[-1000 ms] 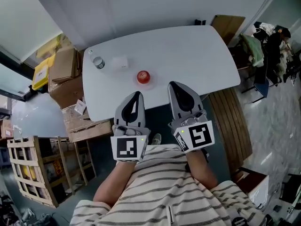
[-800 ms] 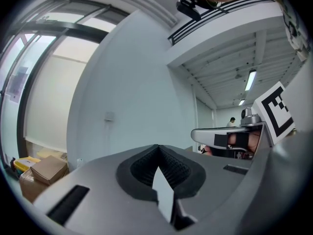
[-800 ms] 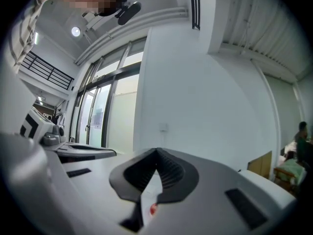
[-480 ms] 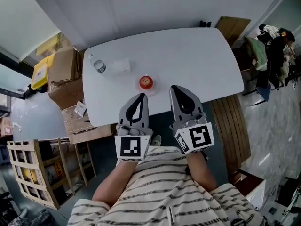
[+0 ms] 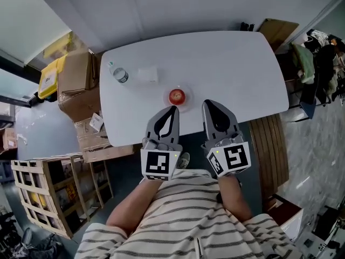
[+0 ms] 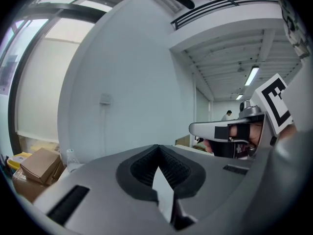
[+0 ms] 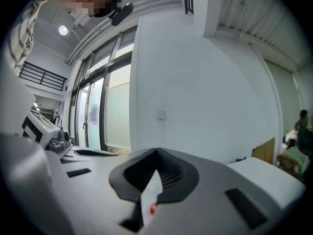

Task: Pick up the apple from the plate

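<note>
Head view: white table (image 5: 232, 63), apple (image 5: 177, 96) on plate (image 5: 186, 102), cardboard boxes (image 5: 75, 73) beside; left claw (image 5: 173, 108), right claw (image 5: 207, 103) clenched, empty.

the white table (image 5: 232, 58) ahead of you carries a clear water bottle (image 5: 119, 75) near its left edge, with a small white box (image 5: 147, 74) just beside it. off the table to your left, cardboard boxes (image 5: 75, 77) are stacked, with a yellow box (image 5: 50, 80) further out and a wooden rack (image 5: 40, 190) nearer you. a slatted wooden bench (image 5: 268, 139) stands at the table's right end, a brown board (image 5: 278, 30) leans by the wall, and clothes (image 5: 315, 63) are heaped beyond. a wall switch (image 7: 160, 114) sits on the white wall, with tall windows (image 7: 105, 114) to its left.
</note>
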Tool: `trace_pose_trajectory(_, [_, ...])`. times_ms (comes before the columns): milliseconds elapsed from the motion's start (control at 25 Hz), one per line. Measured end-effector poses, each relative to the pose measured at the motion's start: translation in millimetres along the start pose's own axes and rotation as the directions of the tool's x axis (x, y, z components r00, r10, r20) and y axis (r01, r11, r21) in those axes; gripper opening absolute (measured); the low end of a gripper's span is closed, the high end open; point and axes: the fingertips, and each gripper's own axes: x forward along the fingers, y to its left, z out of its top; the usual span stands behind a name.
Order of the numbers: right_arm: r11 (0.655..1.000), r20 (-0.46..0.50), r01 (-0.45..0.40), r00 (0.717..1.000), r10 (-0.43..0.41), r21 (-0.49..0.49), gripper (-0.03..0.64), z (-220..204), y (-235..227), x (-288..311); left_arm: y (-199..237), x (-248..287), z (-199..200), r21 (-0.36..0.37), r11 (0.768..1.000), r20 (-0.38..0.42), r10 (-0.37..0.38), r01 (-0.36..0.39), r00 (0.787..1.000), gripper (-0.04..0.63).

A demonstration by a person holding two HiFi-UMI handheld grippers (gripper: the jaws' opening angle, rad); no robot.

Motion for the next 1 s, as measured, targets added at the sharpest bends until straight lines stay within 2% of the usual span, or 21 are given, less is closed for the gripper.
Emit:
trace_pose_trajectory(320, [1.000,-0.040,0.002,0.999,-0.001,0.012,0.005,-20,-3,15,17,22,-53,-0.028,1.000,-0.101,-0.013,0.010,0.995,0.005])
trace_pose_trajectory(680, [1.000,-0.073,0.012,0.997,-0.011,0.016,0.005,-33,-10,23,27,45,-110,-0.035,0.999,-0.221,-0.014,0.007,0.975,0.014])
trace_pose_trajectory(760, [1.000,-0.078,0.009,0.997,-0.008,0.019,0.005,-34,-12,24,29,50,-123,-0.043,0.999,-0.252,-0.020,0.009,0.968,0.067])
trace_pose_trajectory(920, [1.000,-0.090,0.012,0.996,-0.009,0.027,0.005,-37,-18,24,27,61,-149,-0.043,0.999,-0.306,-0.036,0.024,0.951,0.117])
trace_pose_trajectory(1000, [0.999,-0.091,0.014,0.996,-0.011,0.029,0.005,-37,-21,25,26,67,-160,-0.049,0.998,-0.316,-0.052,0.039,0.947,0.184])
